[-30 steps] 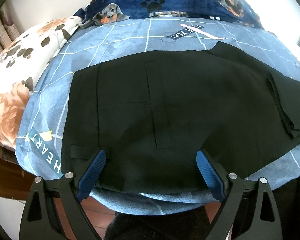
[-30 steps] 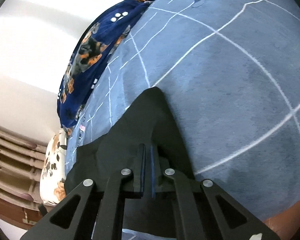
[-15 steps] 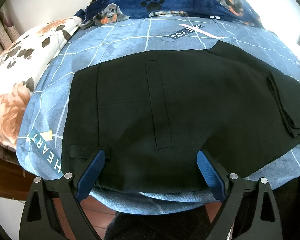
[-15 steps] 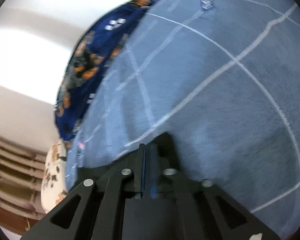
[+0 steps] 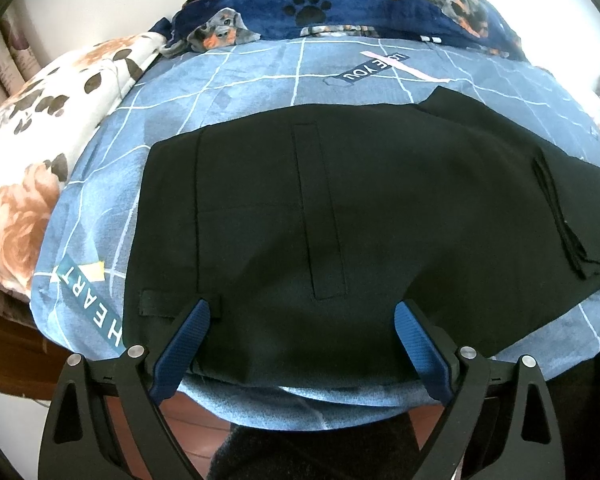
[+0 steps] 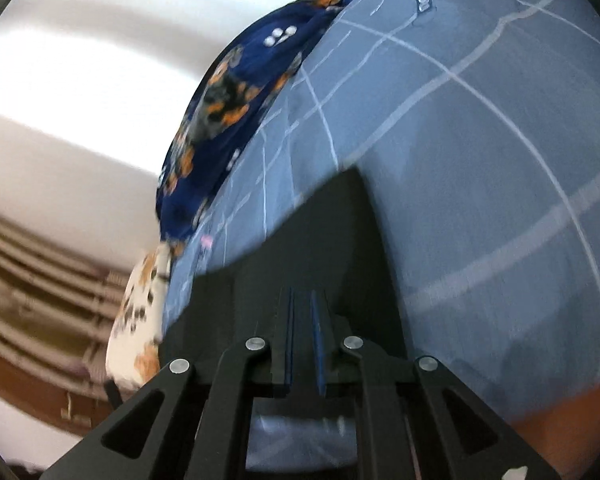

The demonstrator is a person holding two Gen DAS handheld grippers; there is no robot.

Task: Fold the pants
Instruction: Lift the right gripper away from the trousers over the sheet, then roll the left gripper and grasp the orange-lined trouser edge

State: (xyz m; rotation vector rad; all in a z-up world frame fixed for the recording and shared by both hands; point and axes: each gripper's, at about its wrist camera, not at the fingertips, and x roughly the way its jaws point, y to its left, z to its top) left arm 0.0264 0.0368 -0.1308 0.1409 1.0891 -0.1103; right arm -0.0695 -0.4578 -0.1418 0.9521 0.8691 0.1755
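So the black pants [image 5: 308, 232] are lying flat across the blue grid-pattern bedsheet [image 5: 236, 80], long axis running side to side. The waistband end sits toward the floral pillow [image 5: 40, 152]; the far end from the pillow already looks folded back on itself, with stacked edges showing.

The left claw [image 5: 300, 340] hangs right over the near hem of the pants, on the side away from the dog-print blanket [image 5: 340, 4], jaws spread wide and nothing between them.

The right claw [image 6: 302, 344] is out at the end away from the pillow. Its jaws have just been cracking open, only a thin gap now, and I can't see any cloth in it; the dark pants corner [image 6: 332, 240] lies just ahead.

My guess: the next fold carries that far end toward the waistband, so the right claw is the nearer one.
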